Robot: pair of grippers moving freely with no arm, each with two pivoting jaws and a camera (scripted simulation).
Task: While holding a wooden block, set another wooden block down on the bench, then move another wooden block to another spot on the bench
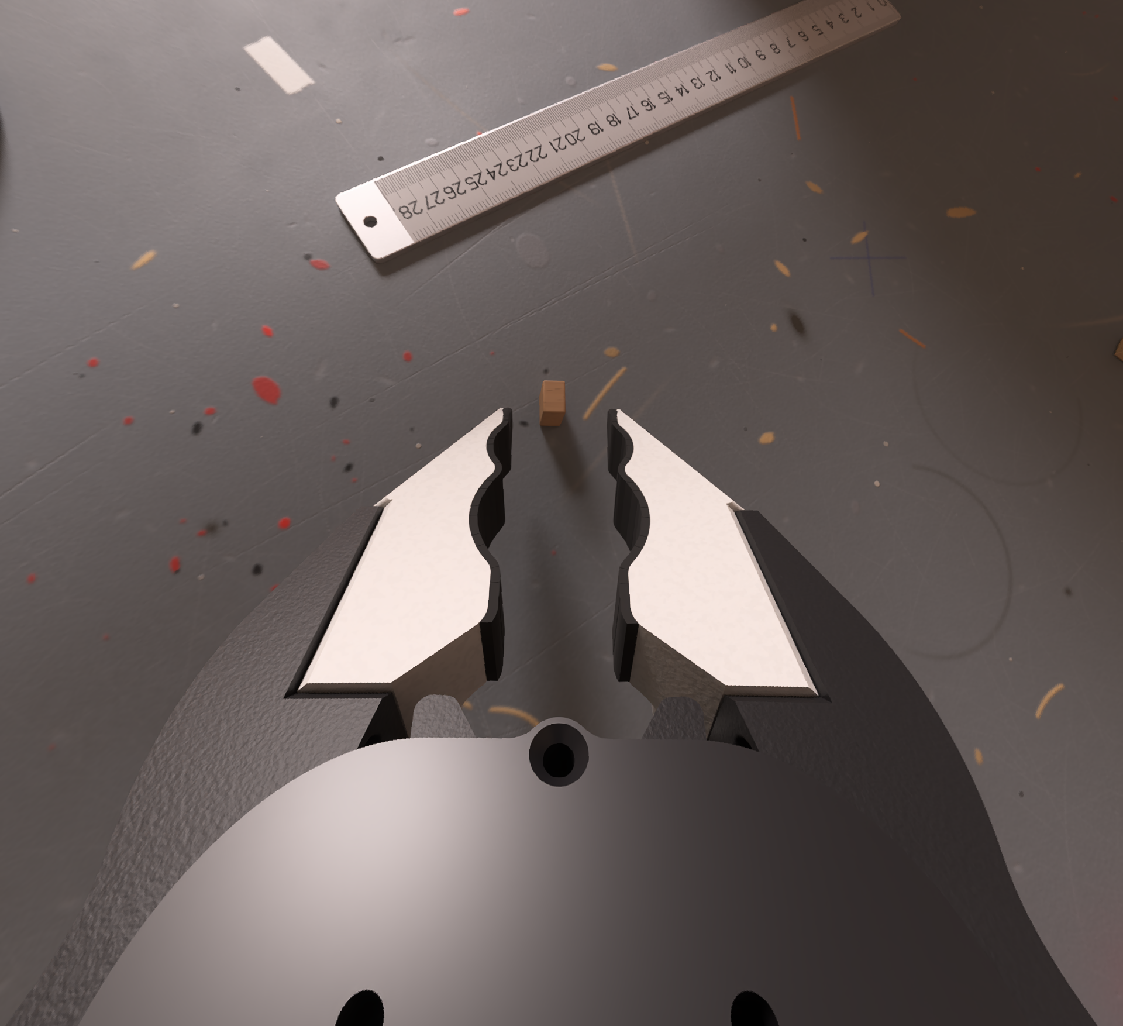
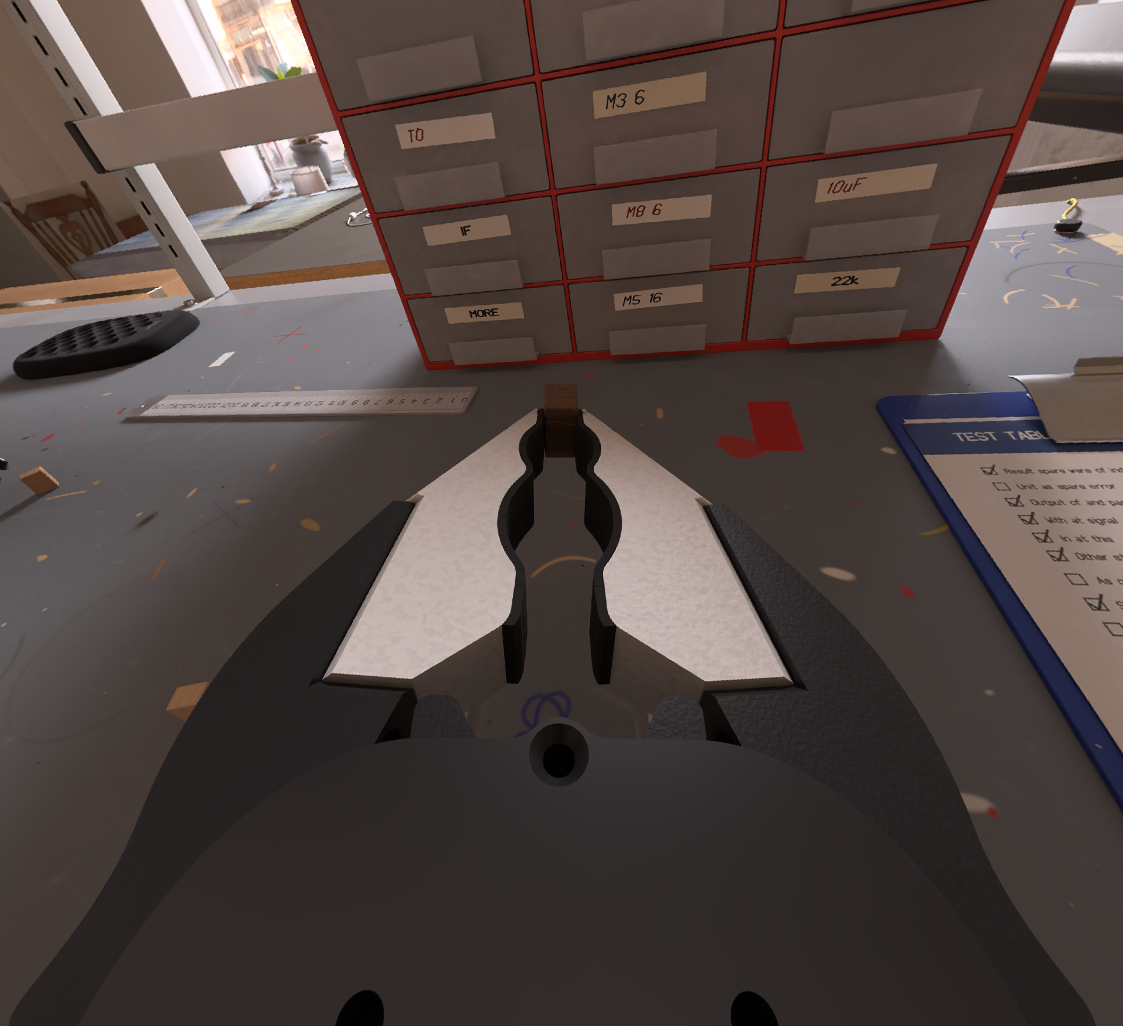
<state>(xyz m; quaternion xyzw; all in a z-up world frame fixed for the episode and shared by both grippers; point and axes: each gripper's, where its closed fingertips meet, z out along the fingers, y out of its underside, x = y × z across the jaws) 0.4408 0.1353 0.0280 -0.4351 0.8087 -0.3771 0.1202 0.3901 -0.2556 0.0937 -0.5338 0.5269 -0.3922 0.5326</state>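
Observation:
In the left wrist view a small wooden block [image 1: 552, 402] stands on the grey bench just beyond my left gripper [image 1: 559, 413]. The left gripper is open and empty, well above the bench, with the block showing between its fingertips. In the right wrist view my right gripper [image 2: 560, 416] is shut on a darker wooden block [image 2: 560, 419], held at the fingertips above the bench. Two more wooden blocks lie on the bench to the left, one far left [image 2: 39, 479] and one near the gripper body [image 2: 187, 699].
A steel ruler [image 1: 614, 123] lies beyond the left block and shows in the right wrist view [image 2: 304, 404]. A red drawer cabinet [image 2: 668, 146] stands behind the right gripper. A blue clipboard [image 2: 996, 559] lies at right. A black perforated pad [image 2: 103, 340] sits far left.

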